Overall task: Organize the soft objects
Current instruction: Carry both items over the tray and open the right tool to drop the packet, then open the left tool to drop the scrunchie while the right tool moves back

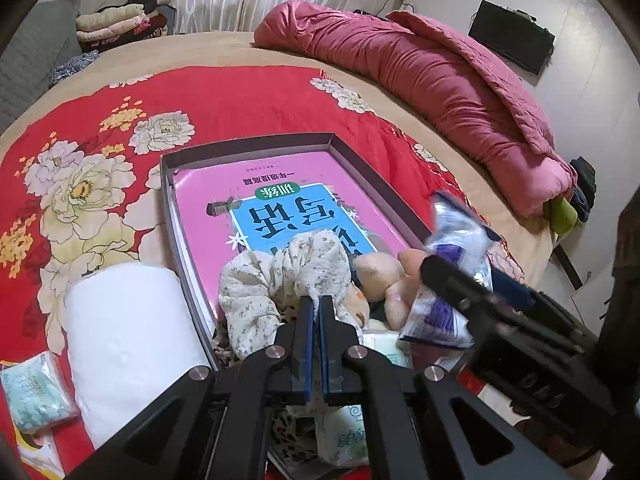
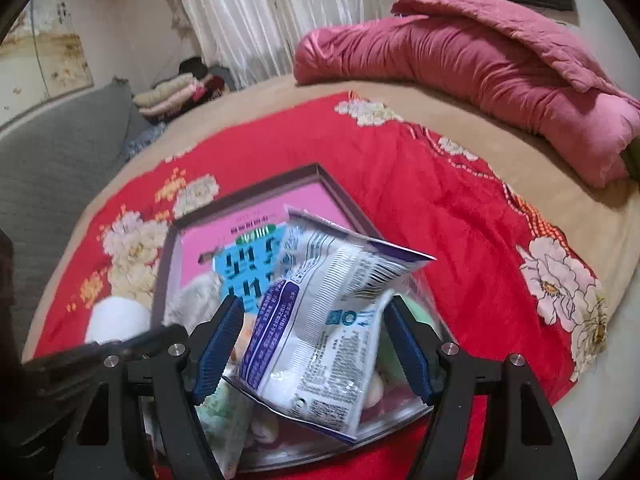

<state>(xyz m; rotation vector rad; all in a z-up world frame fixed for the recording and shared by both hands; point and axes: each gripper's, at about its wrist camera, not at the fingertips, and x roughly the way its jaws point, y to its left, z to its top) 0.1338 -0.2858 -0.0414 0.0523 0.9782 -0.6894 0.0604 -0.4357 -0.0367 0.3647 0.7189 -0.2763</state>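
The left gripper (image 1: pixel 316 304) is clenched tight on the cream floral-print fabric scrunchie (image 1: pixel 280 280), pinching a fold of it over the near end of the shallow grey cardboard box (image 1: pixel 248 145), where it rests on the pink and blue paperback book (image 1: pixel 280 208) lining the bottom. Beside it sits a beige plush toy (image 1: pixel 384 280). Over on the right, the right gripper (image 2: pixel 316 344) stands released, jaws spread wide, with the crinkly white and purple plastic packet (image 2: pixel 328 320) loose between them and tipped over the box's near corner; the pads do not seem to press it. Best play now, I'd say: lift the right one straight back so a pad doesn't snag the packet's edge and drag it out, then let the scrunchie go low, in a free spot. The white paper roll (image 1: pixel 128 344) and the pale green tissue pack (image 1: pixel 36 396) wait outside on the red floral bedspread (image 1: pixel 240 100).
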